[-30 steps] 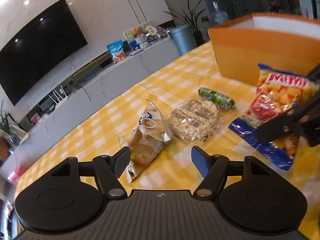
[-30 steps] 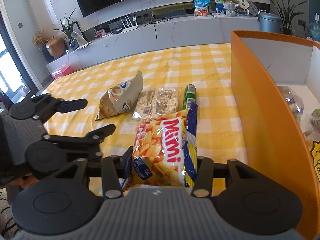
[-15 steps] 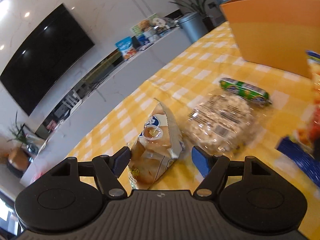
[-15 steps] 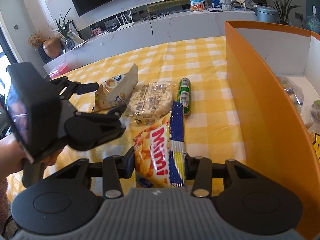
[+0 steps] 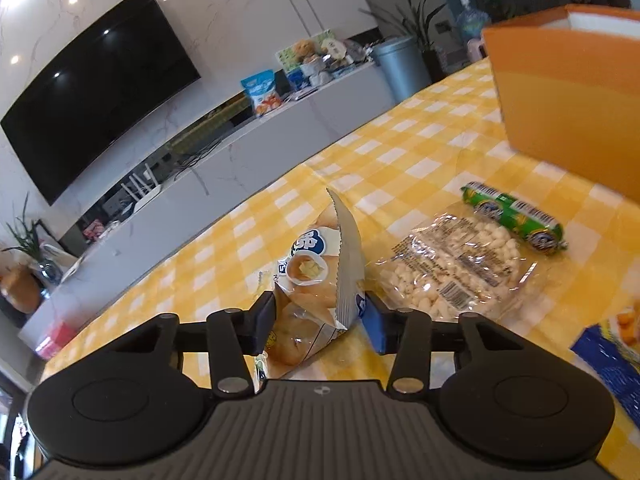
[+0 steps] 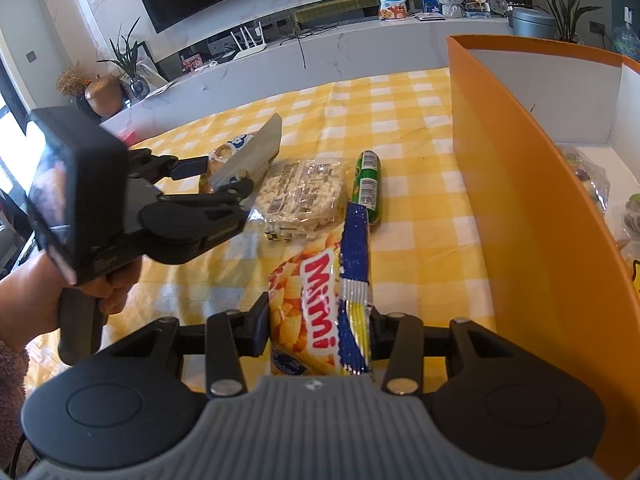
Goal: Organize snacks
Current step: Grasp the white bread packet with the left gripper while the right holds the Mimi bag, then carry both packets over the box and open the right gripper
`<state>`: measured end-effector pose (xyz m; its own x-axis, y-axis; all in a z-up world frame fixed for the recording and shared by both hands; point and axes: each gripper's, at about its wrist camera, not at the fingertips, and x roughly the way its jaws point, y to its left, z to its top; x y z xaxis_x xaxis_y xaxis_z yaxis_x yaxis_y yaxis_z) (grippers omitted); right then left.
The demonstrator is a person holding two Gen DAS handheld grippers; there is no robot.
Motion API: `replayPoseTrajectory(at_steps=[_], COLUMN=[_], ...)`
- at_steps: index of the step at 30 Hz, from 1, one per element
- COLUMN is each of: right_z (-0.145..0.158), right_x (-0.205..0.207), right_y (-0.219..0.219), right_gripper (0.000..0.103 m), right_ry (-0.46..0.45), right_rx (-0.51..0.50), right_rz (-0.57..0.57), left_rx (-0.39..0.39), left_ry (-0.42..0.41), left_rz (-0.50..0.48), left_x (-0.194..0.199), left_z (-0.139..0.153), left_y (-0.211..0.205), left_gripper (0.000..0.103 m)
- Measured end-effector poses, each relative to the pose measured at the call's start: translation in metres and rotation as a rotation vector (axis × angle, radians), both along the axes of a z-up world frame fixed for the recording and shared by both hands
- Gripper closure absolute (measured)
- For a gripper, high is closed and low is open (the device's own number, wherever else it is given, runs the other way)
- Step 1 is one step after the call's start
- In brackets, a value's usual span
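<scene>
Inside orange box: wrapped snacks.

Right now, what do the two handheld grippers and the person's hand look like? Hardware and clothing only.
Both are matte black units with a ribbed grey top plate bearing a small round logo, two round housings, silver pivot pins and linkage arms. The left gripper and the right gripper end in dark blue pads. From outside, the left one has a boxy black body and a dark handle. The hand shows a fuzzy pinkish sleeve. No cables visible.

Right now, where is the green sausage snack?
In both views, the green sausage lies on the checked tablecloth, between the clear puffed-snack pack and the orange box.
</scene>
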<state>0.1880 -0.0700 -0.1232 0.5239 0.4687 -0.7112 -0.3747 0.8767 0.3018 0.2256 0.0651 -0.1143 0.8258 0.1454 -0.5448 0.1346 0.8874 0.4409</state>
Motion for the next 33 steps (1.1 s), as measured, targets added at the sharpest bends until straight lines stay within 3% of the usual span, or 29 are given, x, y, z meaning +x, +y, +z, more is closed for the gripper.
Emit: replayPoseTrajectory(at_steps=[10,16,20,33], right_z=[0.005,0.011,0.016,0.058], right_x=[-0.005,-0.010,-0.014,-0.030], right_y=[0.004,0.003,0.002,-0.028], right_gripper=[0.062,0.063,0.063,0.063], right_ry=[-0.012,-0.018,-0.029,-0.088], right_rx=[0.008,0.031,0.032,0.162], right_rz=[0.016,0.009,-0.003,-0.049], left_rx=[-0.095,-0.257,-0.335,-0.454], left_ry=[-0.046,-0.055,-0.033,-0.035], left_rz=[0.020,0.056,0.028,-0.026], left_x=[-0.042,-0.063,-0.070,-0.090], left_z=[0.032,0.060,0.076,0.113], left_y=[0.016,0.029,0.030,0.014], left_gripper=[0.055,0.056,0.056,0.056])
